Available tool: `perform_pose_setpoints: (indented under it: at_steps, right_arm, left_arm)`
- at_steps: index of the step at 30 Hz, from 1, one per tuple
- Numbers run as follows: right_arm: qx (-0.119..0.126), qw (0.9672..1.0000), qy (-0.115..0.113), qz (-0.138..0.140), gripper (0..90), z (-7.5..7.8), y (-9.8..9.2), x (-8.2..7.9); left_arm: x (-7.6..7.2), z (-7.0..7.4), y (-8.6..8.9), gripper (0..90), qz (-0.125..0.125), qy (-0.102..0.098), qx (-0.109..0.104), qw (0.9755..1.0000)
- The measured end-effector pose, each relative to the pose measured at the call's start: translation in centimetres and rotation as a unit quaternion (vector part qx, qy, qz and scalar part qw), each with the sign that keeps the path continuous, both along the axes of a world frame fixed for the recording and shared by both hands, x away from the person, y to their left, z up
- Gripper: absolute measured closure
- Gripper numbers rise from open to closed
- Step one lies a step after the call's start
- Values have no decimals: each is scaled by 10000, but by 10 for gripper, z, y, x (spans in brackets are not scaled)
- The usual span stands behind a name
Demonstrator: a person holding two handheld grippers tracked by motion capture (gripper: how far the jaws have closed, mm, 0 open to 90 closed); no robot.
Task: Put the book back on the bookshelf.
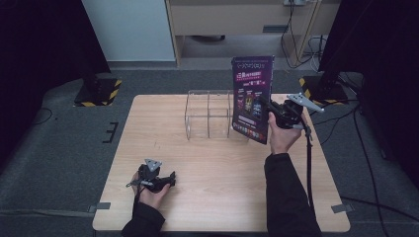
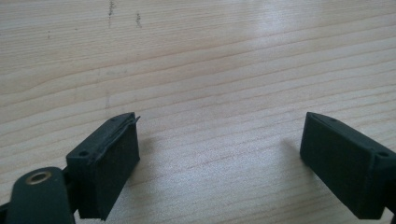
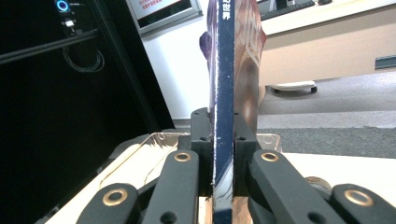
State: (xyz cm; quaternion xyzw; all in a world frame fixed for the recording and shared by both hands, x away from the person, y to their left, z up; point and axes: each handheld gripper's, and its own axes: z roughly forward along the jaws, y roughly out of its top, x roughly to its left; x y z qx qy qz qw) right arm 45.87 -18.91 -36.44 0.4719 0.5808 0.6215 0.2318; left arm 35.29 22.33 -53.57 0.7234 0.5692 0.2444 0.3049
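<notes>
Clamped on its spine edge, the magazine (image 1: 252, 98) is held upright by the right gripper (image 1: 274, 112) beside the clear rack (image 1: 210, 114) for slotting, while the left gripper (image 1: 165, 178), jaws apart, rests near the counter's (image 1: 222, 197) front-left corner.

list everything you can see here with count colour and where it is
table: 1, light wood, centre of the high view
clear rack: 1, see-through with dividers, far middle of the table
magazine: 1, dark purple cover with blue spine, held upright just right of the rack
stand bases: 2, black with yellow-black stripes, on the floor beyond the table's far corners
desk: 1, beige, beyond the table
tape strips: 2, grey, on the floor by the near corners
right gripper: 1, black, shut on the magazine's spine edge
left gripper: 1, black, jaws apart over bare table, near left
hands: 2, dark sleeves, one on each gripper
</notes>
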Motion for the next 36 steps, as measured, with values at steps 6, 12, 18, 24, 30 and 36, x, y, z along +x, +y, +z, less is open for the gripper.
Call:
perform_pose_setpoints:
  at_steps: [6, 12, 18, 24, 30, 36]
  right_arm:
    - [-134, 9999, 16, -69, 844, -9, 8, 8]
    - [-281, 9994, 41, -194, 844, -17, 17, 14]
    - [-330, 9990, 51, -297, 844, -23, 22, 17]
    - [-272, 9989, 167, -332, 843, -36, 24, 20]
    - [-291, 9987, 85, -402, 843, -41, 27, 17]
    - [-290, 9984, -14, -484, 843, -51, 29, 11]
  left_arm:
    - [0, 0, 0, 109, 0, 0, 0, 10000]
    - [0, 0, 0, 110, 2, 0, -2, 10000]
    - [0, 0, 0, 109, 2, 1, -1, 10000]
    - [0, 0, 0, 109, -1, 0, -4, 10000]
    - [0, 0, 0, 108, 0, 0, -4, 10000]
    - [0, 0, 0, 108, -1, 1, -3, 10000]
